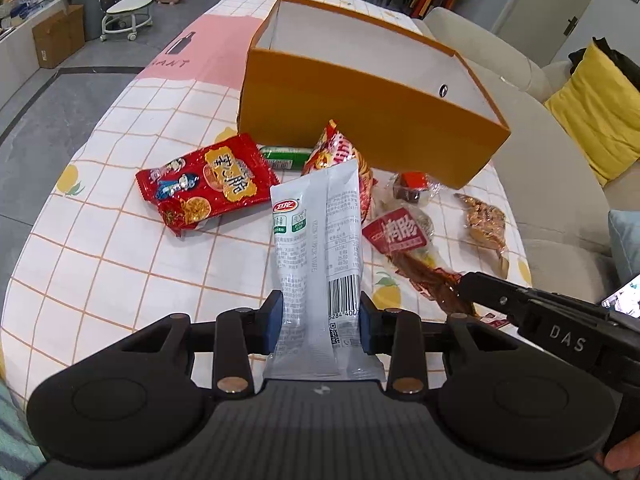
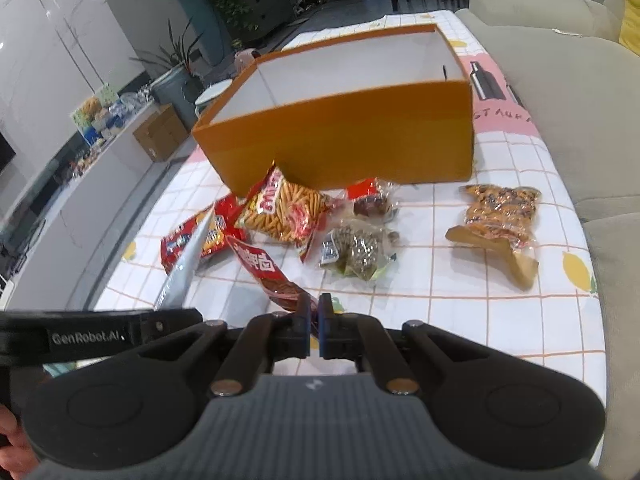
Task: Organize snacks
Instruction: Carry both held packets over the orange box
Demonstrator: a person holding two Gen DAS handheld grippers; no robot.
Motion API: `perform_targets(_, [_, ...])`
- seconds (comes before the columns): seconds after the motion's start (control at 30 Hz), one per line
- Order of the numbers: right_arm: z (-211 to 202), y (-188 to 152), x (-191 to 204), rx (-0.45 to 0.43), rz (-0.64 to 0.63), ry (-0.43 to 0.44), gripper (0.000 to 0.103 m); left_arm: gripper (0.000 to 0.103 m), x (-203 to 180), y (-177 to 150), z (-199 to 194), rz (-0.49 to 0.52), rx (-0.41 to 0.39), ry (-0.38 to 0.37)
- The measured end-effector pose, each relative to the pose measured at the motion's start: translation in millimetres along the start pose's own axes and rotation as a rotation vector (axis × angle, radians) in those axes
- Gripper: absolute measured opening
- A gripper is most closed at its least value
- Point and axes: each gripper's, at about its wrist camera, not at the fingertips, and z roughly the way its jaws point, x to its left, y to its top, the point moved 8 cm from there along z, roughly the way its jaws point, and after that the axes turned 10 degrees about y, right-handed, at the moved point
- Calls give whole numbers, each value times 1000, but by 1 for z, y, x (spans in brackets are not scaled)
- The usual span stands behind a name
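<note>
My left gripper (image 1: 320, 308) is shut on a white snack packet (image 1: 316, 240) and holds it above the table; the packet shows edge-on in the right wrist view (image 2: 188, 256). My right gripper (image 2: 314, 312) is shut on the end of a red sausage packet (image 2: 264, 270), which also shows in the left wrist view (image 1: 400, 236). An open orange box (image 1: 360, 108) stands behind the snacks, its white inside bare (image 2: 360, 64). On the table lie a red cracker bag (image 1: 208, 184), a green packet (image 1: 284, 156), a striped stick-snack bag (image 2: 288, 208) and a brown nut packet (image 2: 496, 216).
A checked tablecloth (image 1: 120, 248) covers the table. Two small clear-wrapped snacks (image 2: 360, 244) lie in front of the box. A beige sofa (image 2: 560, 92) with a yellow cushion (image 1: 596, 112) runs along the table's right side. The floor drops off at the left.
</note>
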Motion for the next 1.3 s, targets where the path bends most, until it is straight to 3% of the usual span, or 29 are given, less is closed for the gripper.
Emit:
perform_targets(0.37, [-36,36,11,-129,-18,10,0,41,-12,36,-32,12,-100,-32])
perform_targets(0.77, [-62,114,18,-277,-78,6,0,41,-35,109,-53,79,-207,-71])
perform_targets(1.1, [-41,187,17,-327,-132,-16,0,41,-50,174,-45,145,-254,-77])
perform_targets(1.3, [-10,217,12,-300,-171,-53,0,41,-52,206,-17,154,-214,-55])
